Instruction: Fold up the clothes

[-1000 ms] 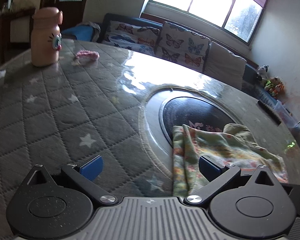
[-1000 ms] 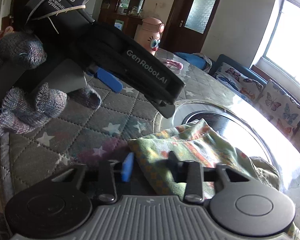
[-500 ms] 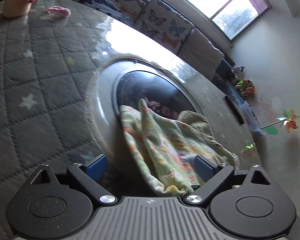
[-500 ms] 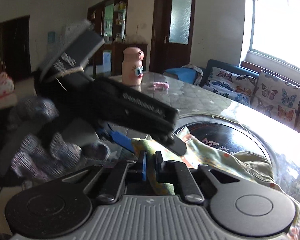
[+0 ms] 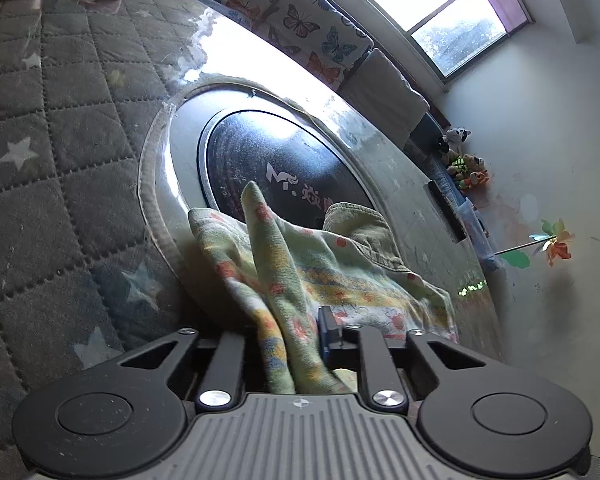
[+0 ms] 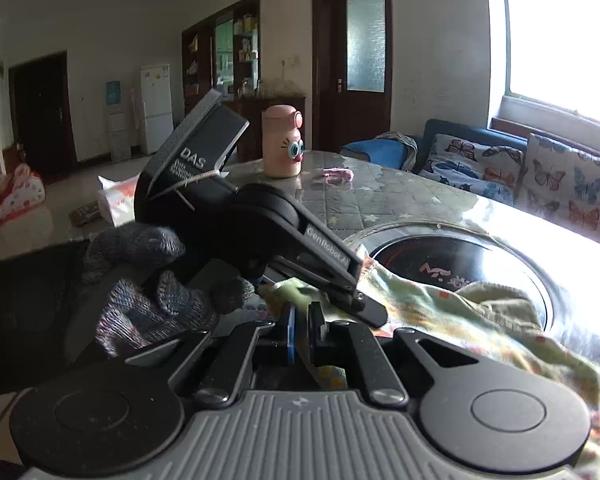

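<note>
Both my tongs clamped on the floral cloth [image 5: 340, 264] — L gripper [image 5: 290, 332] and R gripper [image 6: 300, 330] pinch its near edge, rest draped over the round black plate [image 5: 284, 160]. Risk: thin bite, fabric could slip out or bunch unevenly when I lift.

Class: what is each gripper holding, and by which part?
Both hold the cloth at its near edge: left gripper pinches a raised fold, right gripper the edge beside it.

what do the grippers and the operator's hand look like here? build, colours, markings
Both grippers: black linkage arms with silver pivot screws, two round black discs, ribbed grey plate, blue pads on the fingers. Left gripper body reads "GenRobot.AI", and "DAS" in white. Left hand wears a grey knit glove, dark sleeve.
</note>
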The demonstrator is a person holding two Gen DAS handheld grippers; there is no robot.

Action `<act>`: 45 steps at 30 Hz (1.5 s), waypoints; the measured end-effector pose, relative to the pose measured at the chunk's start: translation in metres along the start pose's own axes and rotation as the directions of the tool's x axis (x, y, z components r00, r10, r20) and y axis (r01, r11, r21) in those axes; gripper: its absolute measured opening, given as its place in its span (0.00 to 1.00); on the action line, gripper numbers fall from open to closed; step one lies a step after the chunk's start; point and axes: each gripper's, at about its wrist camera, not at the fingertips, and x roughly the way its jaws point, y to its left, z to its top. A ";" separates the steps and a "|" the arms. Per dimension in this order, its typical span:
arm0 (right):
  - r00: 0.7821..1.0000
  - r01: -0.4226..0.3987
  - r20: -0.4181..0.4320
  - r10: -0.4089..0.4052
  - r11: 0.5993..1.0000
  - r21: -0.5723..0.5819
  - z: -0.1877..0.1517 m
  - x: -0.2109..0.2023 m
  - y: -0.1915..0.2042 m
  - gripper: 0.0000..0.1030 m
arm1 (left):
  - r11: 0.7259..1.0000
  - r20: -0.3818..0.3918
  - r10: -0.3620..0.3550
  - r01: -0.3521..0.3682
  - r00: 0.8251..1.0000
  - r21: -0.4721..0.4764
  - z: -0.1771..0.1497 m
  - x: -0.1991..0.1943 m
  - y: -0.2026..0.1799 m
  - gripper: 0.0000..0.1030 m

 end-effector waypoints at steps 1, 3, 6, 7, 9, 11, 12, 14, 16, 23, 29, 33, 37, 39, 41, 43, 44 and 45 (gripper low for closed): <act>1.000 0.002 0.006 -0.002 1.000 0.012 -0.001 -0.003 -0.001 0.09 | 1.000 0.002 0.001 -0.001 1.000 0.004 0.000 0.000 0.000 0.14; 1.000 0.018 0.015 -0.019 0.999 0.043 -0.007 -0.014 -0.004 0.10 | 1.000 0.005 0.002 -0.002 1.000 0.012 -0.001 -0.001 -0.001 0.14; 0.996 0.088 0.000 -0.088 0.991 0.101 -0.016 -0.022 -0.020 0.12 | 1.000 0.006 0.003 -0.003 1.000 0.018 -0.002 -0.001 0.000 0.15; 0.992 0.126 -0.012 -0.126 0.984 0.127 -0.019 -0.025 -0.029 0.15 | 1.000 0.006 0.004 -0.005 1.000 0.019 -0.002 -0.001 -0.001 0.15; 0.979 0.206 -0.039 -0.203 0.963 0.172 -0.027 -0.029 -0.046 0.23 | 1.000 0.007 0.007 -0.008 1.000 0.023 -0.002 -0.001 -0.002 0.15; 0.953 0.303 -0.072 -0.294 0.933 0.194 -0.035 -0.030 -0.068 0.33 | 1.000 0.006 0.011 -0.011 1.000 0.026 -0.002 0.000 -0.002 0.15; 0.937 0.350 -0.090 -0.338 0.914 0.206 -0.039 -0.029 -0.080 0.36 | 1.000 0.006 0.012 -0.013 1.000 0.027 -0.001 0.000 -0.002 0.15; 0.907 0.422 -0.124 -0.403 0.877 0.232 -0.049 -0.027 -0.104 0.37 | 0.999 0.006 0.016 -0.016 1.000 0.031 -0.001 0.000 -0.003 0.15; 0.881 0.473 -0.150 -0.449 0.844 0.254 -0.055 -0.024 -0.126 0.44 | 0.999 0.006 0.020 -0.020 1.000 0.034 -0.001 0.000 -0.004 0.15; 0.837 0.548 -0.193 -0.513 0.782 0.297 -0.071 -0.022 -0.172 0.48 | 0.998 0.004 0.034 -0.034 0.999 0.057 0.000 0.001 -0.007 0.15; 0.860 0.510 -0.181 -0.478 0.775 0.373 -0.072 -0.021 -0.182 0.51 | 0.996 0.007 0.052 -0.052 0.999 0.077 0.000 0.001 -0.011 0.15; 0.871 0.488 -0.174 -0.459 0.779 0.394 -0.071 -0.019 -0.182 0.45 | 0.992 0.010 0.072 -0.073 0.997 0.098 0.000 0.002 -0.016 0.15; 0.878 0.475 -0.167 -0.448 0.783 0.401 -0.067 -0.020 -0.171 0.16 | 0.988 0.015 0.092 -0.093 0.996 0.120 0.000 0.002 -0.021 0.15; 0.879 0.471 -0.152 -0.452 0.774 0.422 -0.068 -0.025 -0.170 0.11 | 0.985 0.021 0.101 -0.103 0.995 0.135 0.000 0.000 -0.026 0.15; 0.881 0.463 -0.136 -0.453 0.768 0.441 -0.069 -0.030 -0.170 0.09 | 0.981 0.031 0.107 -0.110 0.994 0.158 0.002 -0.002 -0.034 0.14; 0.880 0.460 -0.116 -0.460 0.768 0.445 -0.069 -0.039 -0.166 0.08 | 0.977 0.040 0.101 -0.107 0.994 0.187 0.004 -0.004 -0.045 0.13; 0.880 0.458 -0.103 -0.465 0.769 0.447 -0.069 -0.045 -0.163 0.08 | 0.974 0.045 0.098 -0.105 0.994 0.201 0.005 -0.005 -0.050 0.13; 0.877 0.458 -0.090 -0.471 0.768 0.447 -0.068 -0.052 -0.162 0.08 | 0.971 0.049 0.094 -0.103 0.994 0.215 0.007 -0.005 -0.056 0.12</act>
